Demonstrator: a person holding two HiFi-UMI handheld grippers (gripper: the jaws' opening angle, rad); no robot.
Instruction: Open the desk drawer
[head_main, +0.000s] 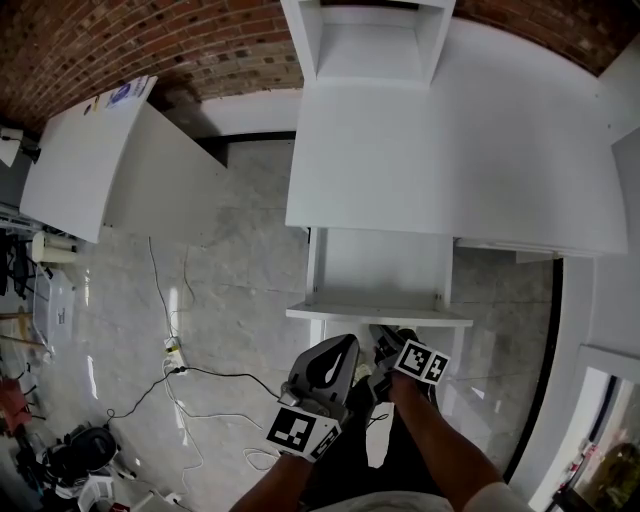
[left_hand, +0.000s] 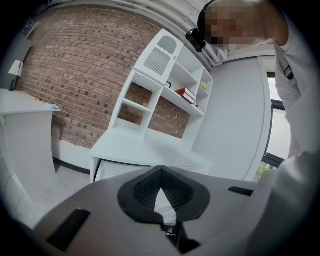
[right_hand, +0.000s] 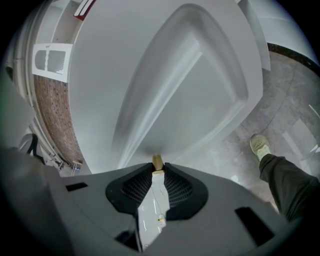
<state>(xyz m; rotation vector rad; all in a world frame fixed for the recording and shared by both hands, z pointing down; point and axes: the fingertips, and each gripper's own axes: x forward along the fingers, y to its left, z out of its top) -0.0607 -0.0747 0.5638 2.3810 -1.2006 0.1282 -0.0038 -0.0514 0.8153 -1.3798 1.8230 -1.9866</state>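
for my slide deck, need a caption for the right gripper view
Right gripper pinches the small tan knob on the white drawer front.

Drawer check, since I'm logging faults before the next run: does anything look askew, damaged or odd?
Nothing wrong with the drawer: it stands pulled out, its front panel roughly parallel to the desk edge, right tool shut on its knob. Only the loose cables sprawled over the floor left of it look untidy.
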